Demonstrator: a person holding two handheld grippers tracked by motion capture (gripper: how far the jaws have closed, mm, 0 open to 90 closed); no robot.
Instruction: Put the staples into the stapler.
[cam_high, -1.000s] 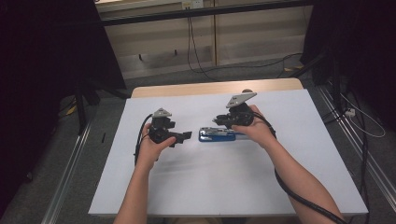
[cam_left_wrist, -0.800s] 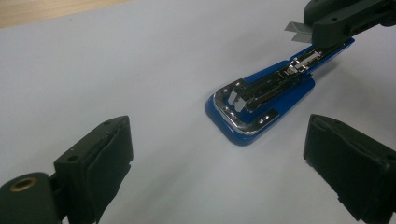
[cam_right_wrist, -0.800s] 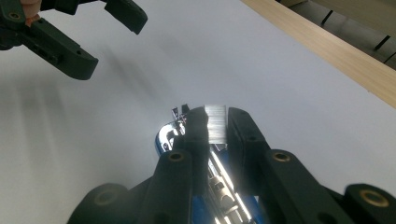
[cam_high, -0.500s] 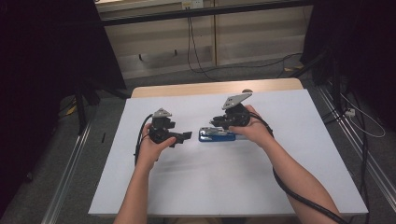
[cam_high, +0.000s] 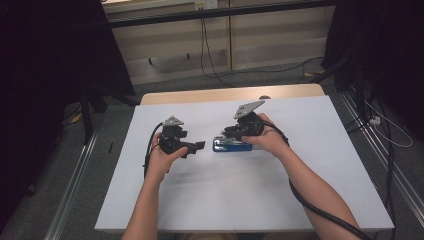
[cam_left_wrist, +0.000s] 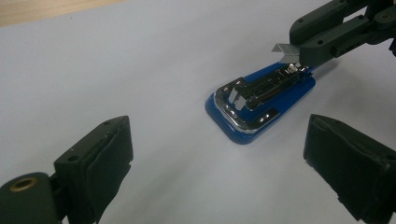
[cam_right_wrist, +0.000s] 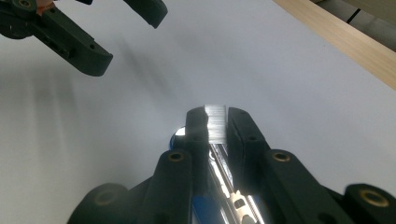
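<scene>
Lab-like recording space, white-covered table (cam_high: 240, 200), black curtains (cam_high: 45, 60), floor cables (cam_high: 220, 70), metal rails (cam_high: 75, 190)

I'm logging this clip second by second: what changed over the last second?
Hardly anything: the right claw, shut on a strip of staples, edged slightly left over the blue stapler. The left claw stayed open beside it, and the stapler still lies open in the same spot on the white table.
</scene>
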